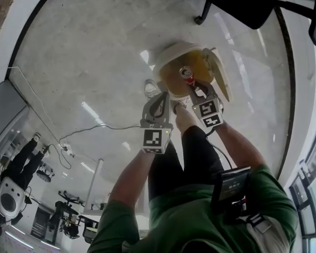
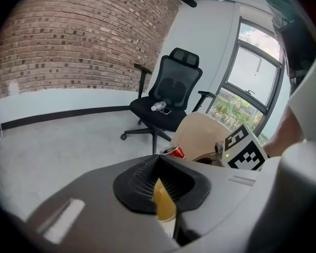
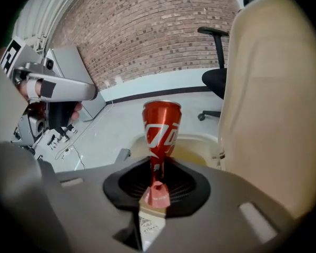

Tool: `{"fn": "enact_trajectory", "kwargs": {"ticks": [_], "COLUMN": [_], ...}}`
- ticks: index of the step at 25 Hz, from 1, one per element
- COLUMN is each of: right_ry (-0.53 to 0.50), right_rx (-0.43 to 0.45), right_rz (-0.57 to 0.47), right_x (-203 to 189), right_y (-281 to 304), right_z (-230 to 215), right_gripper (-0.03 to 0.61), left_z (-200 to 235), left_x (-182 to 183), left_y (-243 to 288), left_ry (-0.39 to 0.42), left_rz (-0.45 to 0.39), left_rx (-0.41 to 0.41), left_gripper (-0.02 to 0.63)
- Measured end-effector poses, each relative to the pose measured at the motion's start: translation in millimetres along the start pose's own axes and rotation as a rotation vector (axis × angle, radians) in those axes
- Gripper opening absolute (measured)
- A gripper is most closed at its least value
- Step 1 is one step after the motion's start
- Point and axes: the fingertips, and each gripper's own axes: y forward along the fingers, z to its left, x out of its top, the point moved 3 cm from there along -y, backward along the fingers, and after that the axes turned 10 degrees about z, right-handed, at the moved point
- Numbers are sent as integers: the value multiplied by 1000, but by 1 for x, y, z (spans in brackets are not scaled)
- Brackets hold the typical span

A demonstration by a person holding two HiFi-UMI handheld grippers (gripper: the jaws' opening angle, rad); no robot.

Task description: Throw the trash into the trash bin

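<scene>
- Right claw (image 3: 157, 168) pinches a crushed red can (image 3: 161, 126), its white lettering unreadable, over the open bin (image 1: 171, 50).
- Left claw (image 2: 158, 177): jaws drawn together, near the bin.

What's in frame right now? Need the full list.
can: 1, red, dented, pinched in the right gripper over the bin
trash bin: 1, cream, yellow liner, lid up, on the floor ahead
office chair: 1, black, beyond the bin
bottle: 1, clear, on the chair seat
cable: 1, dark, on the floor at left
shoe: 1, white, beside the bin
left gripper: shut, empty
right gripper: shut on the can
</scene>
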Motion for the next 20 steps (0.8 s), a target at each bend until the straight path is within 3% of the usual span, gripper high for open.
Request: {"fn": "enact_trajectory", "kwargs": {"ticks": [13, 20], "right_ry": [5, -20], "right_rx": [-32, -98], "right_rz": [119, 173], "right_x": [-38, -41], "right_y": [73, 82], "right_z": [-16, -30], "right_gripper": [69, 69], "left_z": [22, 20], "left_x": [-60, -61], "left_y": [70, 82], "left_ry": [-54, -57], "left_rz": [78, 62], "left_rx": [13, 6], "left_gripper": [8, 8]}}
